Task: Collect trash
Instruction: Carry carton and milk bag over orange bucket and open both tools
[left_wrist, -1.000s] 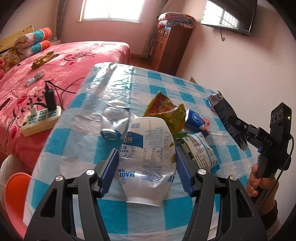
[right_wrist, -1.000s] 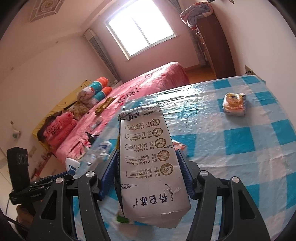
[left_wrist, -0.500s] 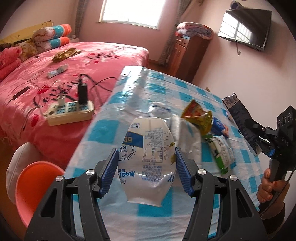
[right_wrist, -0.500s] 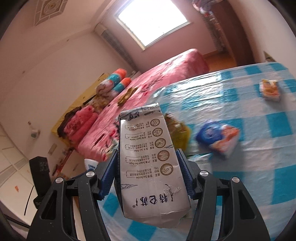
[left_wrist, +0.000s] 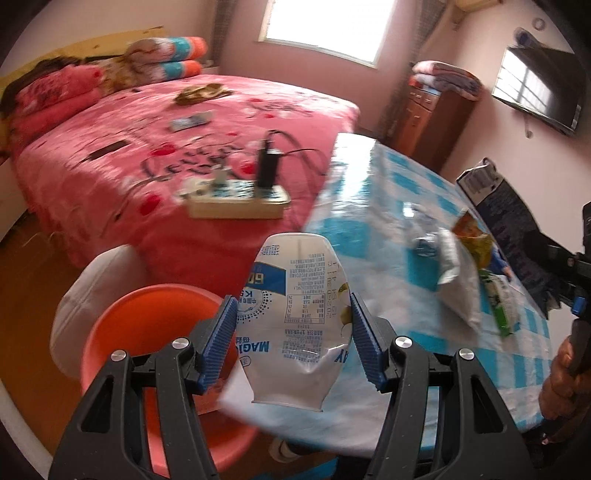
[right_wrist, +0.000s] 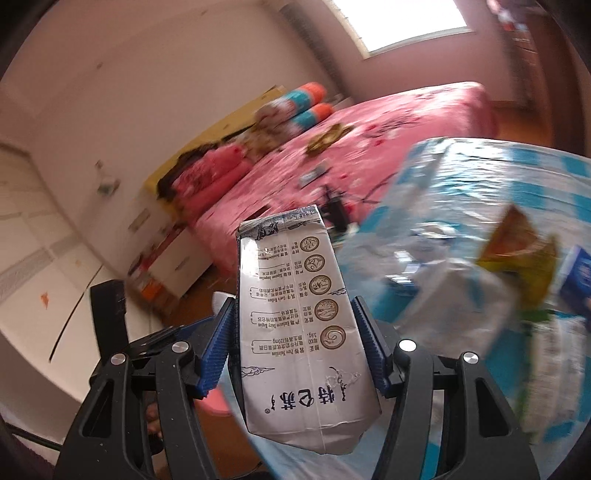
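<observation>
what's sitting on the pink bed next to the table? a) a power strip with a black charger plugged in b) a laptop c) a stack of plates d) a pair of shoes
a, since a beige power strip lies on the pink bed near the table's edge, with a black charger standing in it.

Flattened white plastic pouch with blue printed label: held upright at lower centre of the left wrist view. Grey-white printed milk carton: held upright, lower centre of the right wrist view. Orange round plastic bin: lower left, open.
</observation>
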